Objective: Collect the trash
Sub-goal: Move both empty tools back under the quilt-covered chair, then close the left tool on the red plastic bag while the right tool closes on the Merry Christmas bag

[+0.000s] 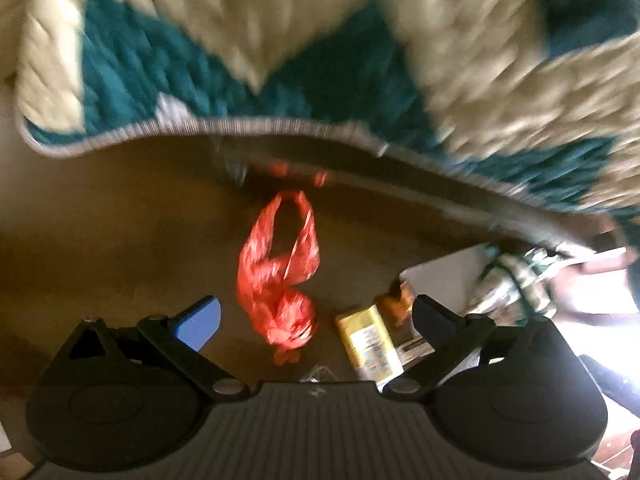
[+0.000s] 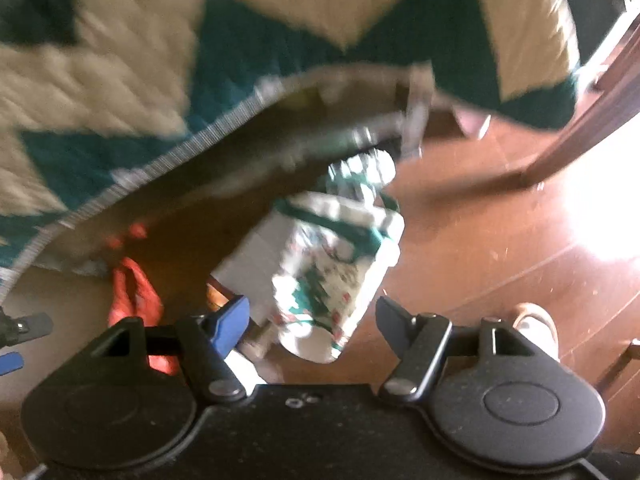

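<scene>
Left fingers (image 1: 198,322) spread wide, empty, red bag (image 1: 276,276) on floor between.

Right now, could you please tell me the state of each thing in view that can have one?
left gripper: open, holding nothing.
right gripper: open, holding nothing.
red plastic bag: crumpled, lying on the floor, handles loose.
yellow box: lying flat on the floor.
patterned bag: on the floor, a plastic bottle at its top.
quilt: hanging over the bed edge.
</scene>
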Demonstrator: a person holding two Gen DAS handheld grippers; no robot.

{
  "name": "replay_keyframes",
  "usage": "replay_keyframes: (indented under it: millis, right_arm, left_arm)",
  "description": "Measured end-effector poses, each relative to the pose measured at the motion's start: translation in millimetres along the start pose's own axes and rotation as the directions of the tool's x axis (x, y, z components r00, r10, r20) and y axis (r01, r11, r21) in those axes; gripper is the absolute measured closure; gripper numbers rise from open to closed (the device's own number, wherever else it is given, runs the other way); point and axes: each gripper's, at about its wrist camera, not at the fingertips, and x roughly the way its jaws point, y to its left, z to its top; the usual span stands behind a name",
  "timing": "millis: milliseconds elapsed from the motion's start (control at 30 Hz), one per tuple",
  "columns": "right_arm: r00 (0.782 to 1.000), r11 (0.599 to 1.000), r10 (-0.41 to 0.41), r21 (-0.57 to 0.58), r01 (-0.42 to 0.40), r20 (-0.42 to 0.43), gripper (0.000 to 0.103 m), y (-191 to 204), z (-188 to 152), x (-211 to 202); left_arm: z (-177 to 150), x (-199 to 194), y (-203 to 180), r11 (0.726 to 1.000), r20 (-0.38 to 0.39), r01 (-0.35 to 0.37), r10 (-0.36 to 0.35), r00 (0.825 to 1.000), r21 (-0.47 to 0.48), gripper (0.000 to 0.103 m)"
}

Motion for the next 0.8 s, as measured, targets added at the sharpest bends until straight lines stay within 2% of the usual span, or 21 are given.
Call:
replay_keyframes:
  millis: [100,233,367,467,567,700,800]
  right_arm:
    - [0.996,0.999,-0.005,0.033,0.008,-0.087,0.033,-7,-2,39]
    - [0.989,0.998,-0.010,0.065,0.019,-0.146,0.033,-15,-5,76]
    - [0.985,0.999,0.003,0.052,0.006,-0.175,0.033,-17,0,98]
    - [0.980,0.997,0.006,0.077,0.010,-0.197,0.033,-24,0,113]
    - [0.977,0.994,0.011,0.106,0.012,-0.211,0.034,-30,-2,129]
    - [0.975,0.989,-0.003,0.140,0.035,-0.222,0.036,-35,-4,146]
    - [0.980,0.986,-0.001,0.164,0.035,-0.201,0.037,-37,-3,152]
  left_arm:
    - [4,45,5,0.999,-0.075,-0.037,0.037,0.996,-0.005,0.000]
    - [7,95,16,0.997,-0.145,-0.069,0.066,0.987,-0.017,0.000]
    - [4,139,20,0.992,-0.184,-0.117,0.125,0.975,0.051,0.000]
    - [-2,165,27,0.993,-0.243,-0.116,0.120,0.963,0.030,0.000]
    - [-8,183,30,0.996,-0.281,-0.087,0.083,0.956,-0.005,0.000]
    - [-13,199,28,0.996,-0.314,-0.086,0.076,0.946,-0.018,0.001]
    - [-17,205,31,0.996,-0.333,-0.068,0.043,0.942,-0.063,0.003]
